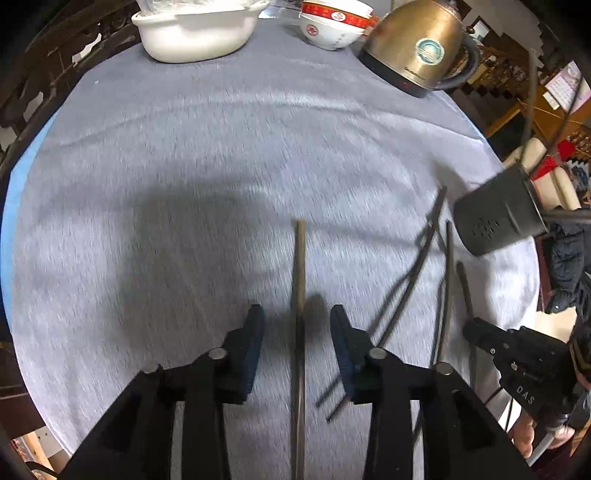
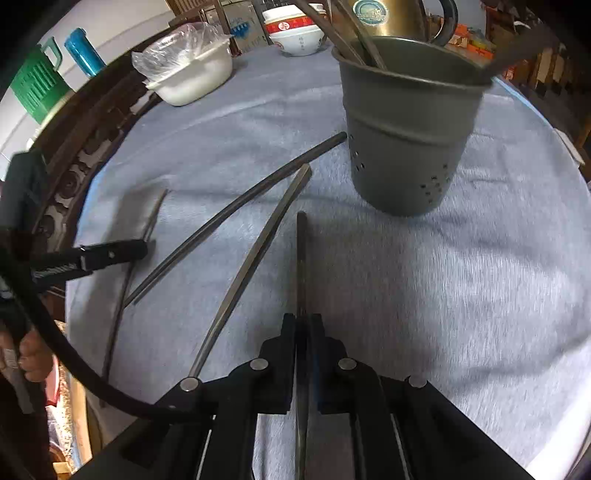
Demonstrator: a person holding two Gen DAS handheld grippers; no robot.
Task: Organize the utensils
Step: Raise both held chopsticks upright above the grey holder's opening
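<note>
The left claw [image 1: 297,325] stands partly open above the grey-clothed worktop [image 1: 184,166], and a brown chopstick [image 1: 299,266] runs straight up the gap between its two fingers, touching neither pad; the stick's far end points away across the cloth, while its near end passes under the claw's body and is cut off at the bottom of the left wrist view. The right claw [image 2: 303,325] is closed on a dark chopstick [image 2: 301,258], its pads pinching the stick near the middle so that the far end juts forward toward the grey perforated utensil holder [image 2: 406,147], which stands upright just beyond it with several chopsticks already leaning inside. Two more loose chopsticks [image 2: 236,206] lie slanted on the cloth to the left of the right claw, well clear of its fingers. From the left wrist, motion blur smears these sticks and the cloth, so how many there are and which crosses which is hard to make out. The holder's rim is partly cut off at the right edge of that view. At the far side of the worktop sit a white tub [image 1: 195,33], stacked red-and-white bowls [image 1: 332,26] and a brass-coloured kettle [image 1: 417,48], all cropped by the top of the frame.
</note>
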